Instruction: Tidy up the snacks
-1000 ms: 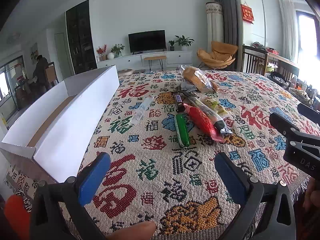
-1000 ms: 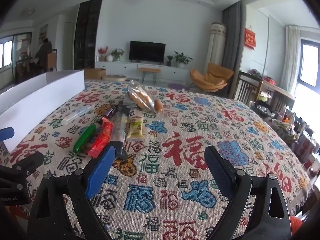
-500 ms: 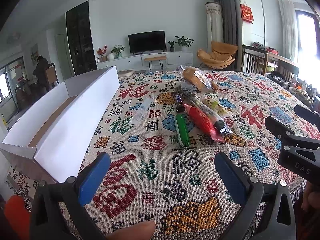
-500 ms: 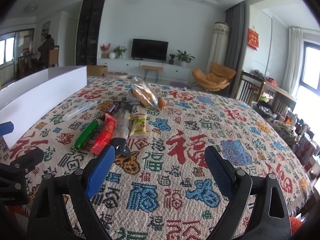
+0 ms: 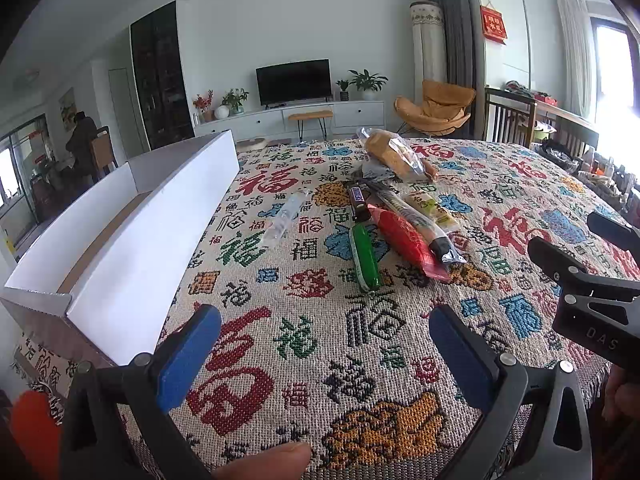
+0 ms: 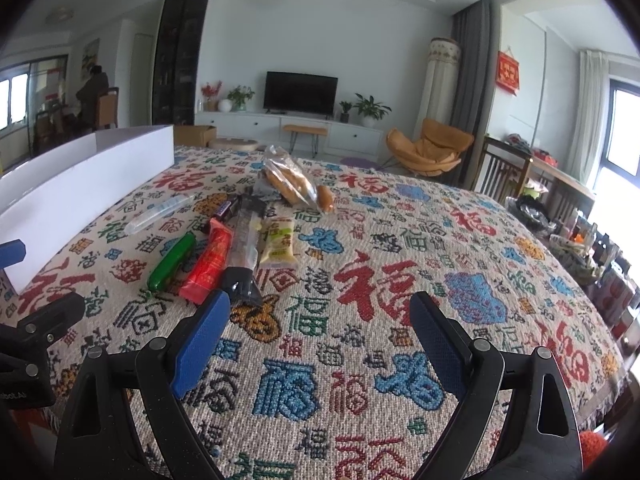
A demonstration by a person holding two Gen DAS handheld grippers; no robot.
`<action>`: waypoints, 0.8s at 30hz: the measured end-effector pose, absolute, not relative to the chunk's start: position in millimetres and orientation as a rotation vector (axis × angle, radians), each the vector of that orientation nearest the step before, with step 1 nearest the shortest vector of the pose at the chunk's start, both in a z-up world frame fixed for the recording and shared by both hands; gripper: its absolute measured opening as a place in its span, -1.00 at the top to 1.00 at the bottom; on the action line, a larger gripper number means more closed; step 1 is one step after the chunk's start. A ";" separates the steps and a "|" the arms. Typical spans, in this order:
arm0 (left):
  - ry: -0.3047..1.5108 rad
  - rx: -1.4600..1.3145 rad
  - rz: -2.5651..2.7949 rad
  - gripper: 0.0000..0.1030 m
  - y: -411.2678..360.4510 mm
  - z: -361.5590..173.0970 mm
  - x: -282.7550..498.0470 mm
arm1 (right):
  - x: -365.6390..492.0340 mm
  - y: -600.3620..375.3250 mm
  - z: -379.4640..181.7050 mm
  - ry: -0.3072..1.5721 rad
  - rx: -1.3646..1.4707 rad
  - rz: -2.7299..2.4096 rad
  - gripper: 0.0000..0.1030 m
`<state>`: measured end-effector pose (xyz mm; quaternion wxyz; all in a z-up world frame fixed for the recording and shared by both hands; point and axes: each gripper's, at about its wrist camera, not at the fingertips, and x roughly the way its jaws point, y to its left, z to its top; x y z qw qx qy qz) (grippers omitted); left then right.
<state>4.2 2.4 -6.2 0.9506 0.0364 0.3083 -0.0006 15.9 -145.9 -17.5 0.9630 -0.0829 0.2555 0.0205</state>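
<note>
Readable text: woven characters, one gripper mark, little else.

Woven all over the tablecloth (image 5: 360, 340), the Chinese character 福, repeated in red, blue, green and black, largest in red near the cloth's middle (image 6: 376, 280). Printed in pale capitals on the black body of the right gripper (image 5: 600, 308) at the edge of the left wrist view: "DAS", cut off by the frame. On the left gripper (image 6: 24, 364) in the right wrist view, a partly cropped word ending "bot.AI". On the brown chocolate bar (image 5: 357, 200) and the pale yellow snack packet (image 6: 278, 244), lettering present but too small to read. On the red wall hanging (image 5: 493, 28), gold marks, illegible.
</note>
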 end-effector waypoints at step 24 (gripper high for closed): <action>0.658 0.096 -0.001 -1.00 -6.4 -17.4 8.2 | 19.1 -151.9 -26.1 0.535 -0.149 0.043 -0.81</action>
